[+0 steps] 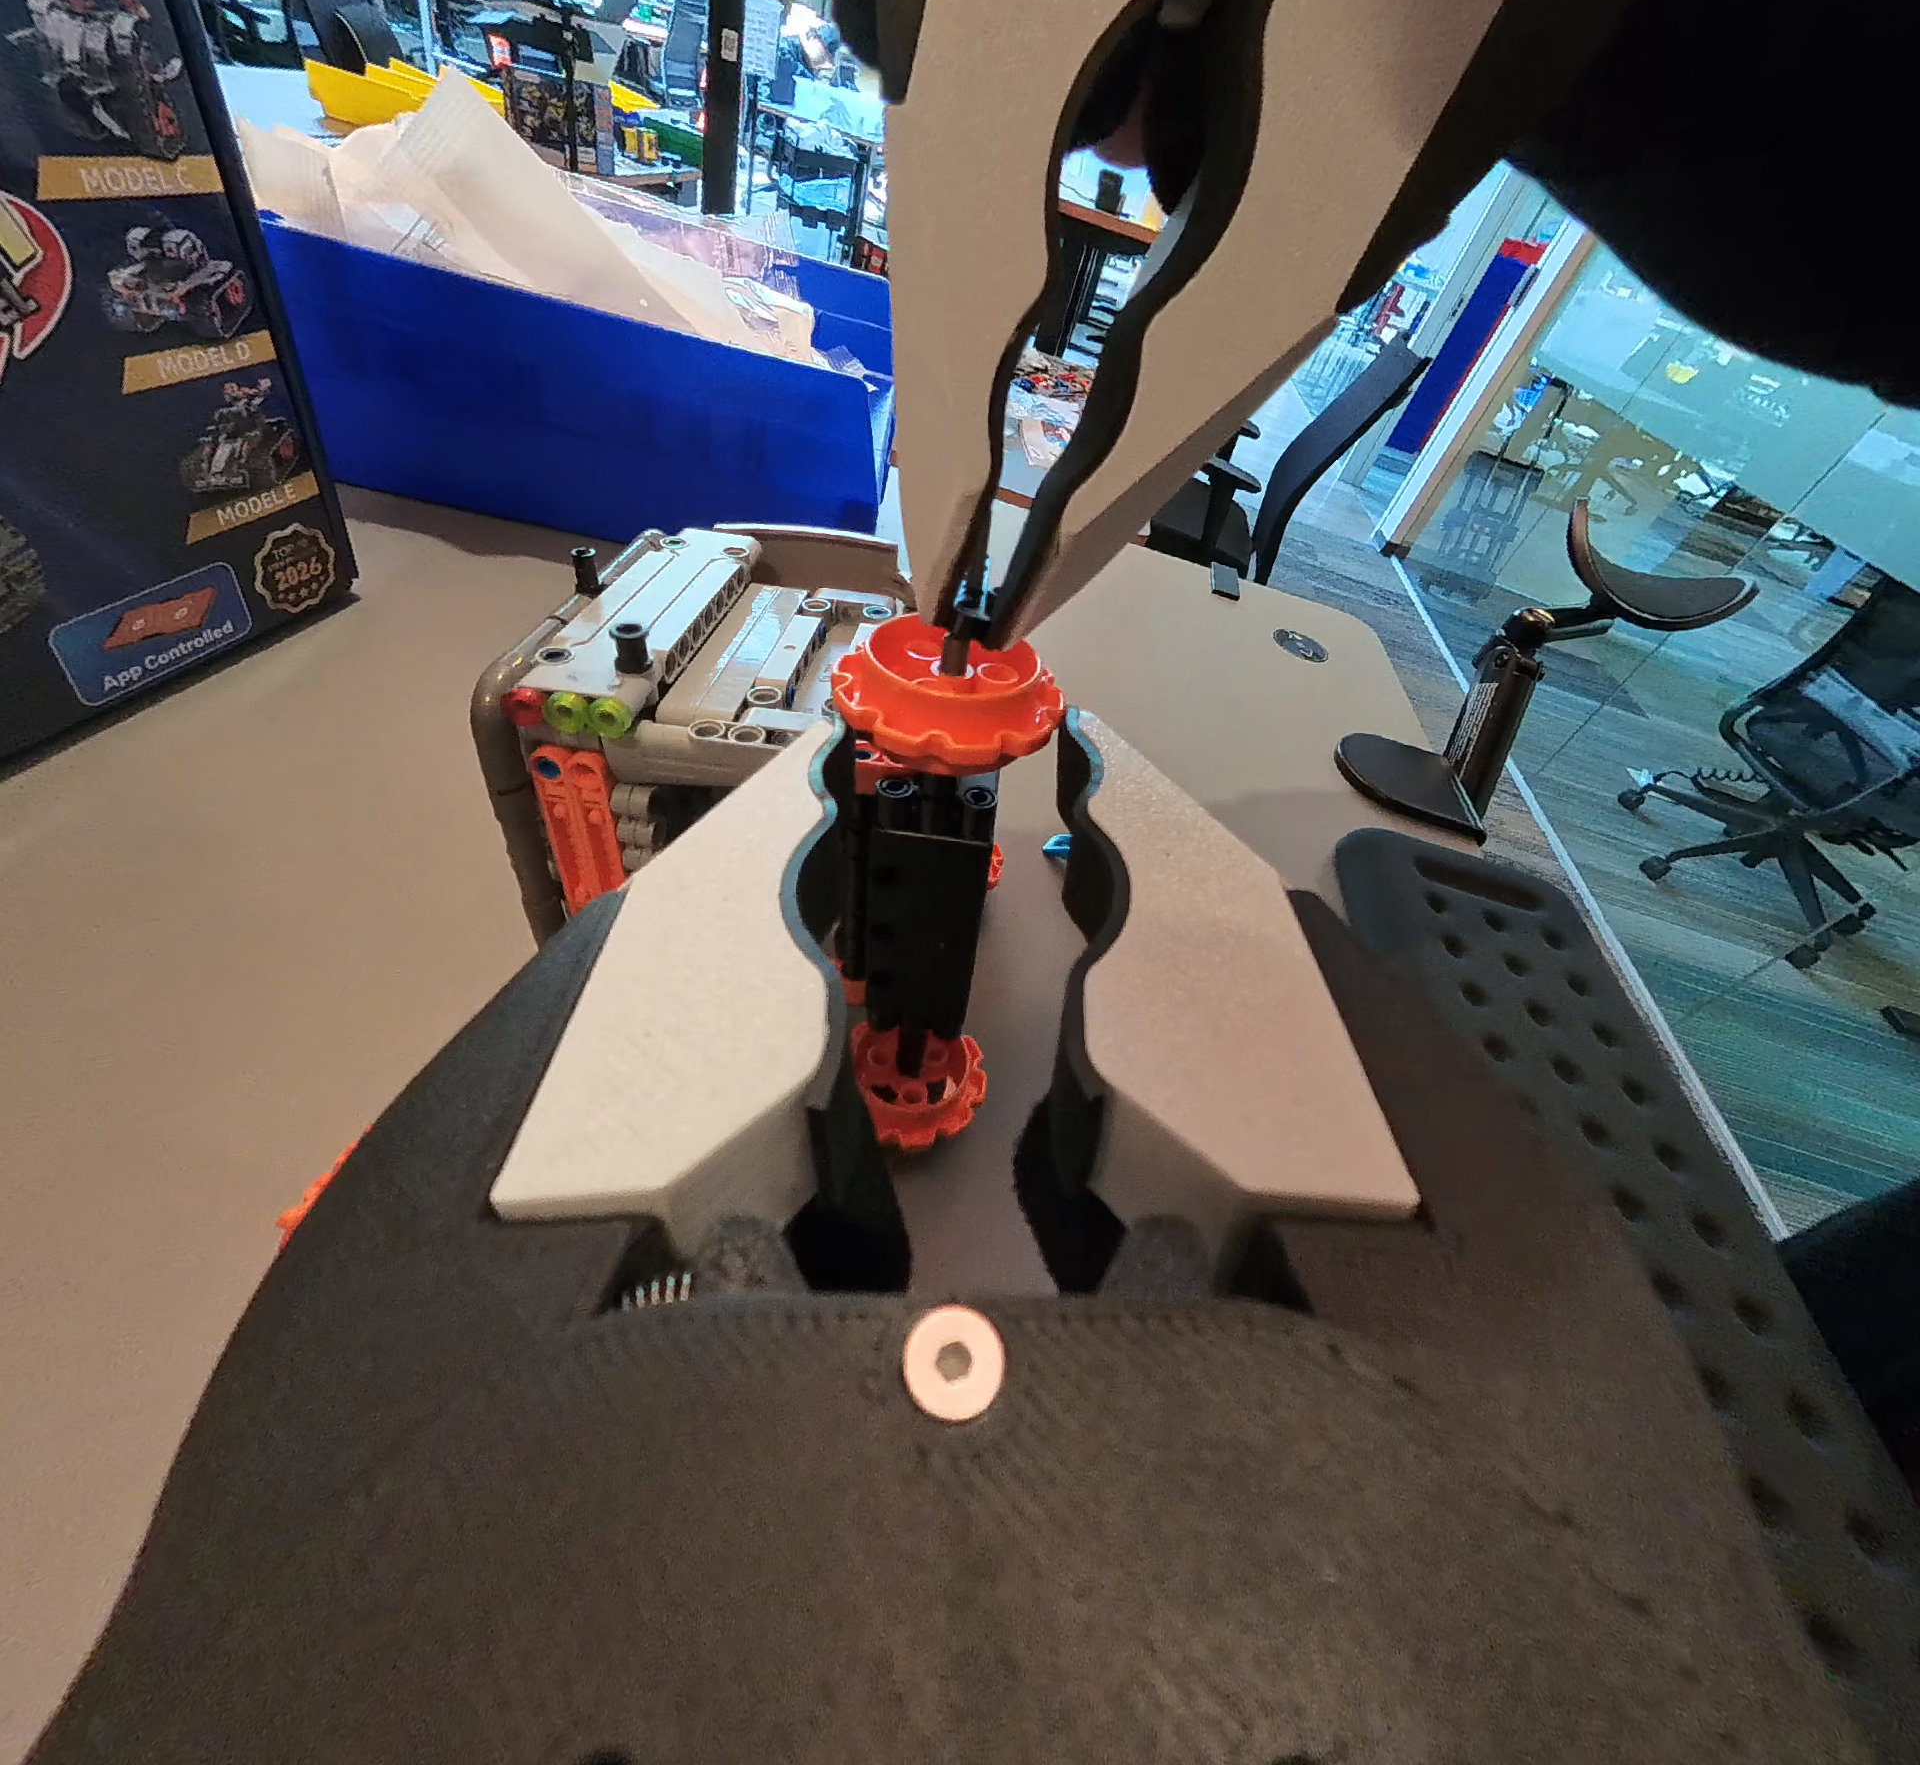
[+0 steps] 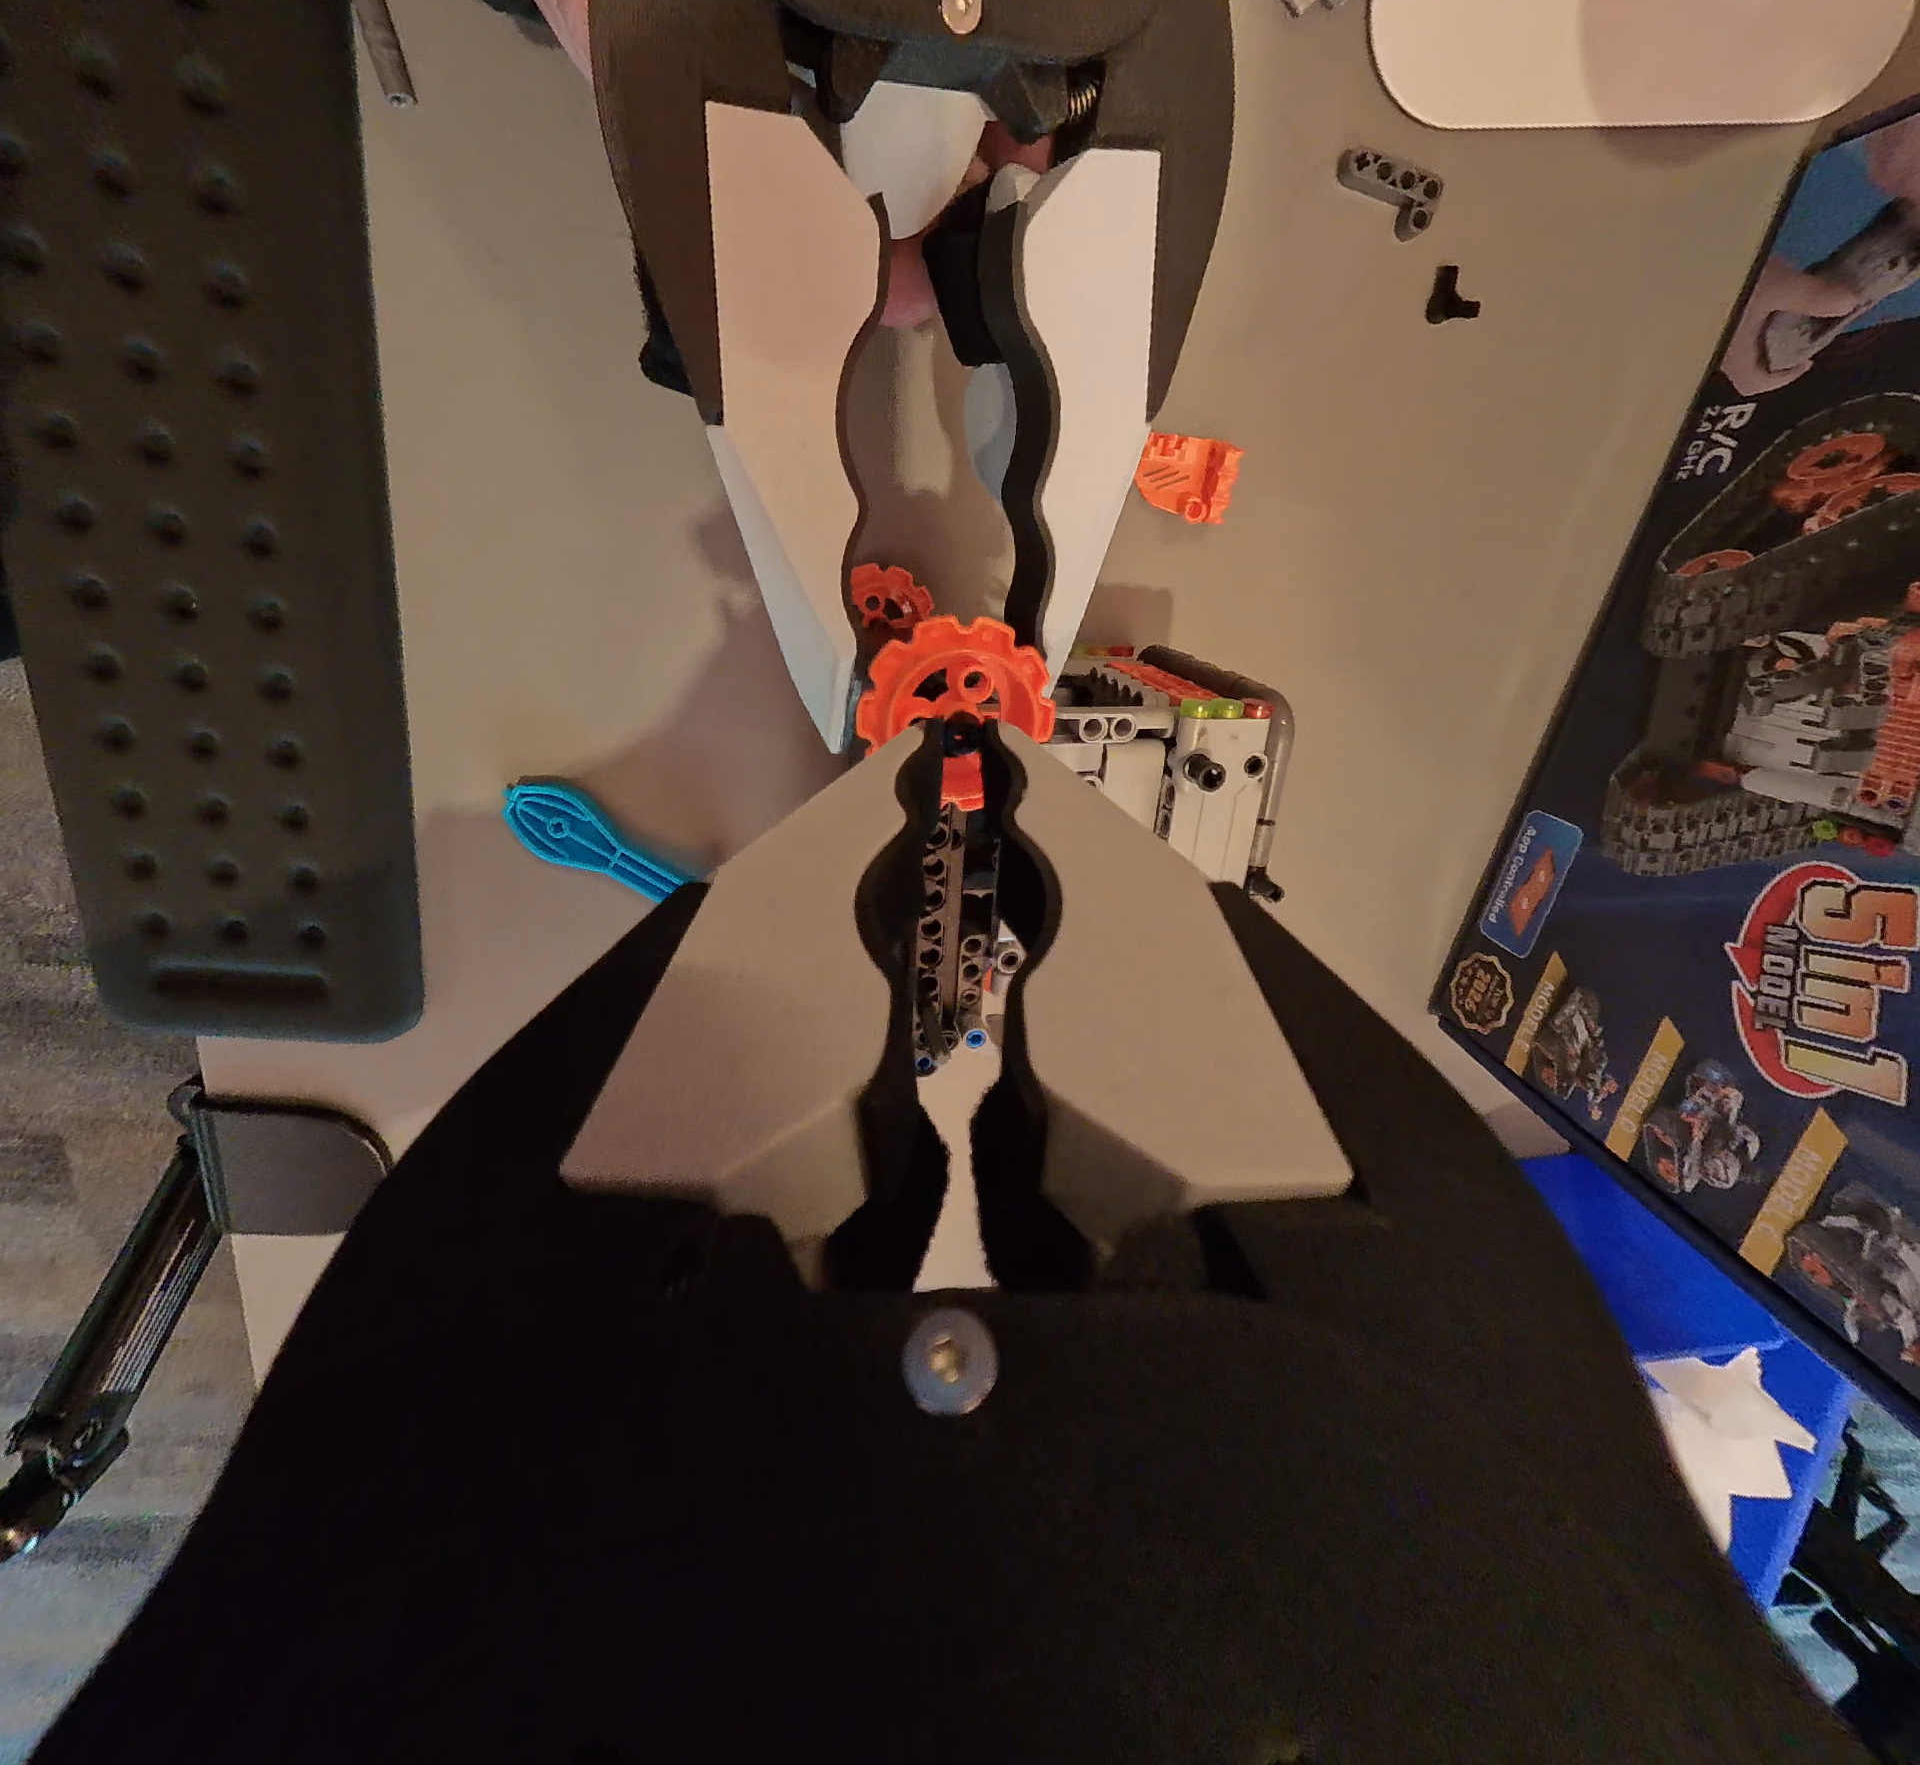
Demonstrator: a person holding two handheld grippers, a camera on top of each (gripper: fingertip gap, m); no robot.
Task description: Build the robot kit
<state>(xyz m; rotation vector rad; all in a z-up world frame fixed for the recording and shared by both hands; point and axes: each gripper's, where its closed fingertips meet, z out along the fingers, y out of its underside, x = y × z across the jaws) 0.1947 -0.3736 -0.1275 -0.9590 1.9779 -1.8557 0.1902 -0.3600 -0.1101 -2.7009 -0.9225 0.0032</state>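
With your left claw (image 1: pixel 951 780) clamped around the black beam frame (image 1: pixel 920 894) standing on the desk (image 1: pixel 260 884), keep your right claw (image 1: pixel 971 598) pinched on the black pin (image 1: pixel 966 624) squarely above the orange sprocket wheel (image 1: pixel 945 692) atop that frame.

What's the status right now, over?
Right gripper shut on black pin, at hub of orange wheel. Left gripper straddles black frame below; grip unclear. Nothing in the way.
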